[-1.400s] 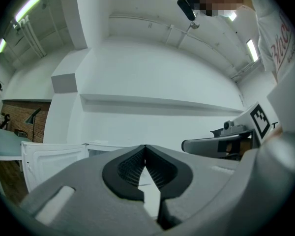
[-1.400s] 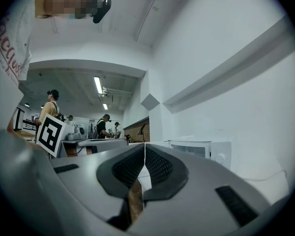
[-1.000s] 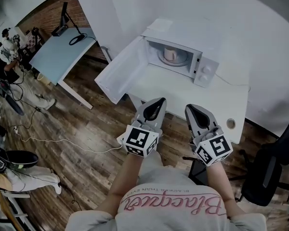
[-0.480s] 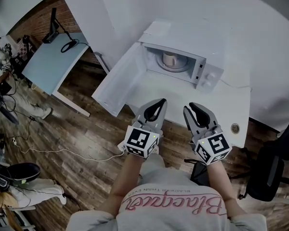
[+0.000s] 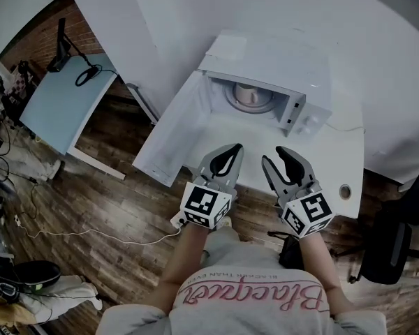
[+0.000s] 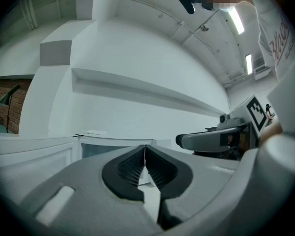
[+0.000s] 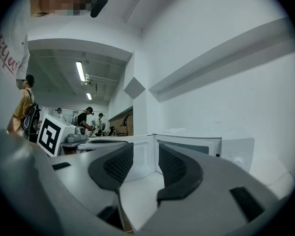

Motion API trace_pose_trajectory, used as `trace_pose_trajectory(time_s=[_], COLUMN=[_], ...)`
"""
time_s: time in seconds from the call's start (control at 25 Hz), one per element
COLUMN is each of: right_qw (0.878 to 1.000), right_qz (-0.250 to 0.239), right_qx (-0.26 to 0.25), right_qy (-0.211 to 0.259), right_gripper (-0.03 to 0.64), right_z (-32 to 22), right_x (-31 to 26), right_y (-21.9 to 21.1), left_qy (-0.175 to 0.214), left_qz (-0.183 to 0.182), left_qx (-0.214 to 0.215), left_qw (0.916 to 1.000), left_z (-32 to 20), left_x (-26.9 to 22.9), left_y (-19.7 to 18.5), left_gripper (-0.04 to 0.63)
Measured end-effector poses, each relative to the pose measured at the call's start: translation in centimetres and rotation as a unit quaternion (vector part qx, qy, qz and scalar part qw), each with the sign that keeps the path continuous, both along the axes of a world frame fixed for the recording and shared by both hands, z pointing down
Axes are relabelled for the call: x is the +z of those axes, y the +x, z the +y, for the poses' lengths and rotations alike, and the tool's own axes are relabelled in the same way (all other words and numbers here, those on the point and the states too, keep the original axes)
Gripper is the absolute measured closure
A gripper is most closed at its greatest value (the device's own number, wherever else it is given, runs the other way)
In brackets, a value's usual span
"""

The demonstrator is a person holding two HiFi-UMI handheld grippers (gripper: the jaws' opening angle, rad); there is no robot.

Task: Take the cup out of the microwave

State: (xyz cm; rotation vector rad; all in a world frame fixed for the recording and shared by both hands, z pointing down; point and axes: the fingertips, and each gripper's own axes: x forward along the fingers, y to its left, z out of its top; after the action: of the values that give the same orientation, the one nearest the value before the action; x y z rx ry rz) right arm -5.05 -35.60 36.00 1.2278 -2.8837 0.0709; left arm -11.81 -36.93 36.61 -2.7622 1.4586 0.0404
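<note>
Moved: both grippers are closer to the microwave (image 5: 265, 54) than a second ago, now over the near edge of the table (image 5: 339, 155); the right jaws, together then, are apart.
Right gripper (image 5: 283, 160): jaws opening, spread wide, nothing between them.
Left gripper (image 5: 223, 159): jaws pressed together, empty.
Cup (image 5: 246, 94): upright on the turntable (image 5: 260, 106) inside the microwave, which stands at the table's far edge; well apart from both grippers.
Door (image 5: 171, 135): swung fully open past the table's left edge, just left of the left gripper's path.
Risk, entry: the cavity mouth looks narrow, so a spread jaw could catch its frame on the way in.
Risk, contact: a jaw that meets the cup off-centre may push or tip it, and the turntable could turn under the push.
Risk, grip: the cup looks smooth and round, so a shallow pinch may slip as it lifts.
Risk, left side: the idle left gripper could knock the door.
</note>
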Motion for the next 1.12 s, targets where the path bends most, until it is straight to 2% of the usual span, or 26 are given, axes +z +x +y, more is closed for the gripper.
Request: trace_pose_trajectory(time_s=[0.24,0.32,0.4,0.6,0.84,0.96,1.12], right_qw=[1.0,0.999,1.0,0.999,0.999,0.999,0.998], right_qz=[-0.005,-0.003,0.009,0.017,0.003,-0.009,-0.017], right_qx=[-0.029,-0.031,-0.02,0.02,0.041,0.042,0.066], right_qy=[-0.001,-0.004,-0.007,-0.02,-0.005,-0.011,-0.017], right_gripper=[0.476,0.518,0.571,0.592,0.595,0.595,0.595], right_z=[-1.7,-2.4,-3.3,-5.7,-7.3,-8.0,-9.2], right_x=[-0.3,-0.2,0.2,1.5,1.3,1.4,1.6], right_y=[-3.0,-3.8,-4.4,-5.5,-6.5,-6.7,-6.3], left_qy=[-0.004,-0.005,-0.006,-0.022,-0.045,-0.041,-0.035], left_qz=[0.002,0.002,0.002,0.009,0.013,0.024,0.024], left_qx=[0.016,0.021,0.026,0.042,0.062,0.07,0.07], left_qw=[0.9999,0.9998,0.9996,0.9988,0.997,0.9964,0.9966], left_z=[-2.9,-3.7,-4.4,-6.0,-8.0,-8.7,-9.6], left_x=[0.1,0.2,0.4,1.3,2.7,2.7,2.9], left_y=[-1.9,-2.4,-2.9,-4.2,-5.1,-5.1,-5.1], left_gripper=[0.589,0.589,0.589,0.589,0.589,0.589,0.589])
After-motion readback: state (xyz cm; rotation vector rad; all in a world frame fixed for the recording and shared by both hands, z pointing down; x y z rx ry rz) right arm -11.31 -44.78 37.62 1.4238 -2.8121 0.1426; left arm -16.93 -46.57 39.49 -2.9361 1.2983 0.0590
